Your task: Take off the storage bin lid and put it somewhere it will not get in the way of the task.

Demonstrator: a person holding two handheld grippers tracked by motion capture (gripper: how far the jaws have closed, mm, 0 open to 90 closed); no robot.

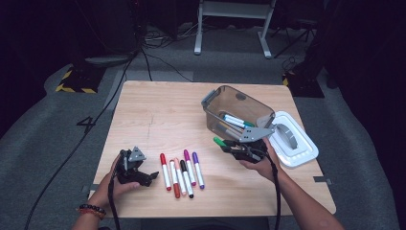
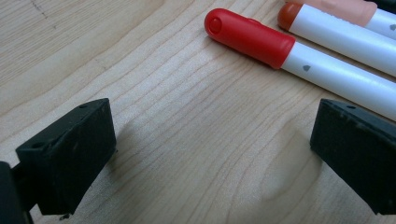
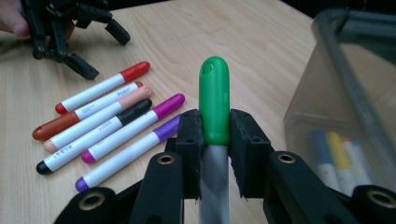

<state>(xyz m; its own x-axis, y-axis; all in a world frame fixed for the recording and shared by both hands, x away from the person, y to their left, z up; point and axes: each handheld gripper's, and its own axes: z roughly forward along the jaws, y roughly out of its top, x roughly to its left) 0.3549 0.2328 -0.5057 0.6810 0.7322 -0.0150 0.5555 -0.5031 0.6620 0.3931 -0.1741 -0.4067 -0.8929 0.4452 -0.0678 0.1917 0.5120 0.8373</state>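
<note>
Nearest the lens in the right gripper view, the right gripper (image 3: 215, 135) is seen clamped on a green-capped marker with a grey-white barrel (image 3: 214, 100), the pads pressing the cap's lower end so the cap stands out beyond the jaws. In the high view this marker (image 1: 219, 141) is carried above the light wooden table (image 1: 158, 115), just in front of the smoky transparent plastic bin (image 1: 234, 103), in which a few markers already lie; the bin's white lid (image 1: 299, 146) rests beside it.

The step in hand is judged to be the carrying of the green marker into the bin. It is done well if the marker is lifted clear of the near rim, brought over the open middle, and released low so it lands lengthwise beside the others rather than bouncing off the wall.

The left gripper (image 1: 136, 173) rests on the table with jaws spread and nothing between them, near the row of six loose markers (image 1: 182, 171), its red-capped marker (image 2: 261, 44) lying closest.
</note>
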